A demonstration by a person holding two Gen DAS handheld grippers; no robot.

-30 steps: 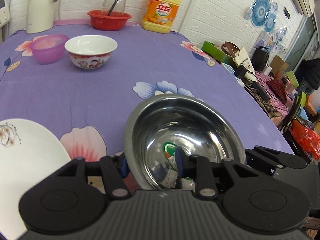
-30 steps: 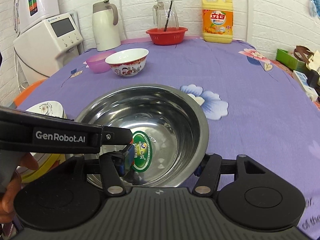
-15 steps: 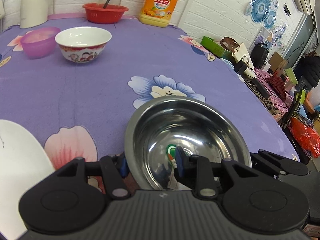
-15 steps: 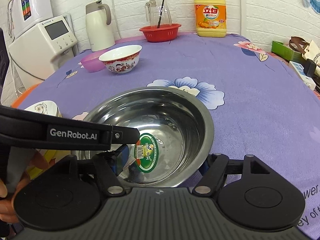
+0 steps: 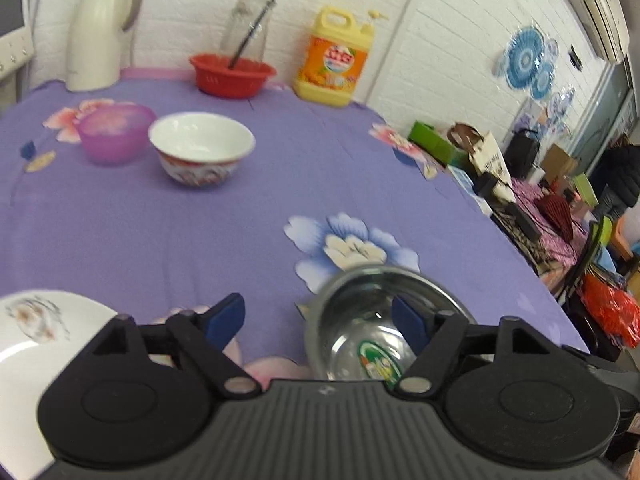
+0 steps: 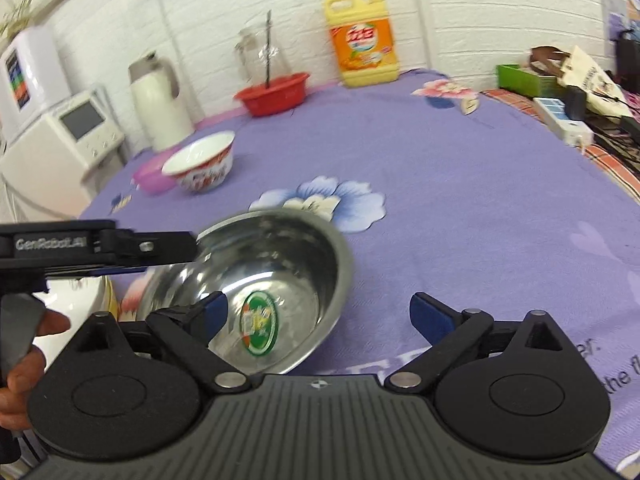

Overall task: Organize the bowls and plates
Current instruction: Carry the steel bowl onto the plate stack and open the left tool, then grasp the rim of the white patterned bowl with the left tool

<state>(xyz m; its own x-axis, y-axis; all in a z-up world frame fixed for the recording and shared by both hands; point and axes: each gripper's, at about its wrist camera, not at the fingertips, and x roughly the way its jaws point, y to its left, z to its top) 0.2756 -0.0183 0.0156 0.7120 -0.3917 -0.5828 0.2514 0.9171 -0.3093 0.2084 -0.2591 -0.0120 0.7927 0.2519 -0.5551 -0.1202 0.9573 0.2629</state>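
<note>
A steel bowl (image 5: 372, 320) with a green sticker sits on the purple cloth near the table's front; in the right wrist view (image 6: 288, 264) it lies left of centre. My left gripper (image 5: 320, 320) is open, its right finger over the bowl's rim, not gripping. My right gripper (image 6: 318, 316) is open, its left finger over the bowl's inside. A white plate (image 5: 28, 344) lies at the front left. A white patterned bowl (image 5: 202, 148) and a pink bowl (image 5: 114, 130) stand further back.
At the back stand a red basin (image 5: 232, 74), a glass jug (image 5: 246, 28), a yellow detergent bottle (image 5: 336, 60) and a white thermos (image 5: 100, 28). A cluttered side table (image 5: 532, 200) lies beyond the right edge. The left gripper's body (image 6: 96, 246) crosses the right wrist view.
Both grippers opened and let go of the steel bowl. Both pulled back and up from it; the bowl now rests on the cloth.
</note>
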